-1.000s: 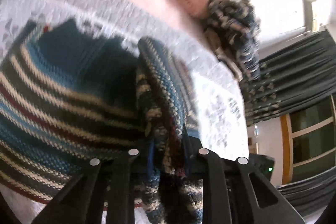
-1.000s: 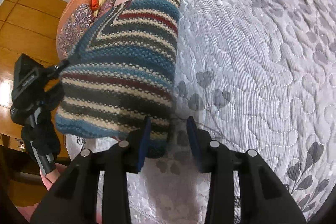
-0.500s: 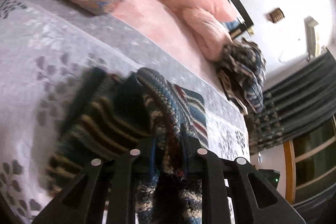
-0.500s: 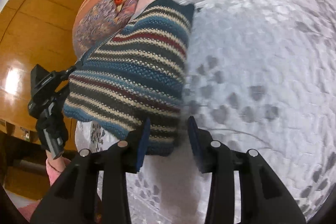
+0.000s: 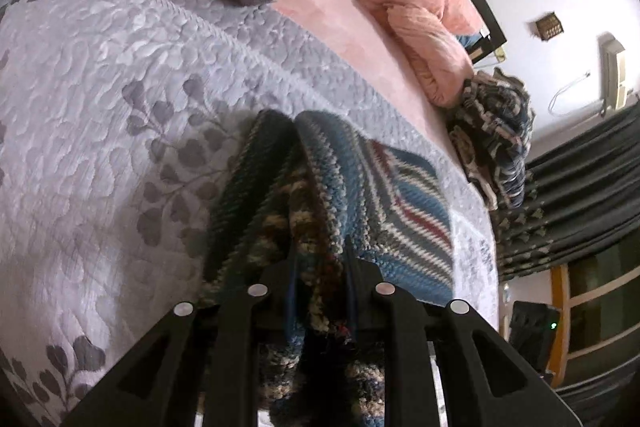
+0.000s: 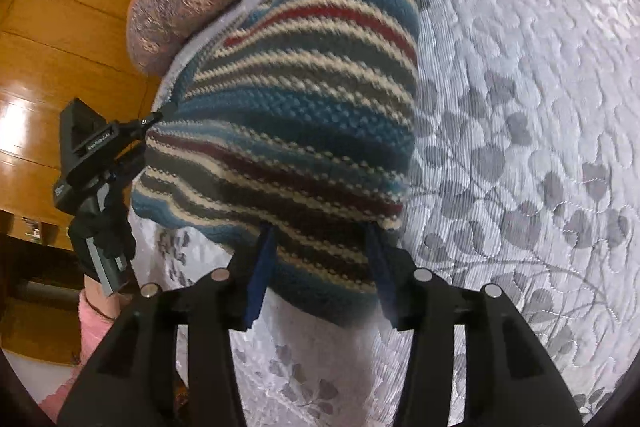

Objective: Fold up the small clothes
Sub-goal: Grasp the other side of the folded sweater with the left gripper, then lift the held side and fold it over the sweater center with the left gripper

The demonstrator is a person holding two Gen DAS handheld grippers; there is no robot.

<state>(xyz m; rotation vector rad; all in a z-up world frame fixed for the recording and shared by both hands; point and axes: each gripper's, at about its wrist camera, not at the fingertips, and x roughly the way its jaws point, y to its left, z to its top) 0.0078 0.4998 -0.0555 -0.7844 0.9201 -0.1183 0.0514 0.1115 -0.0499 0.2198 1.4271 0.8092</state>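
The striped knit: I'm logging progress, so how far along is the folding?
Done: nothing looks finished. In hand: the striped knit is gripped at one edge by the left hand-held gripper, while the right hand-held gripper has open jaws around its near edge, over the grey quilt. Left: laying it flat folded, then the knit pile by the pink bedding.

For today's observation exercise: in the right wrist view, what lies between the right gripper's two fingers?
The striped knit garment: its lower edge hangs between the open fingers of the right gripper, with grey quilted bedspread beneath. The right wrist view shows this.
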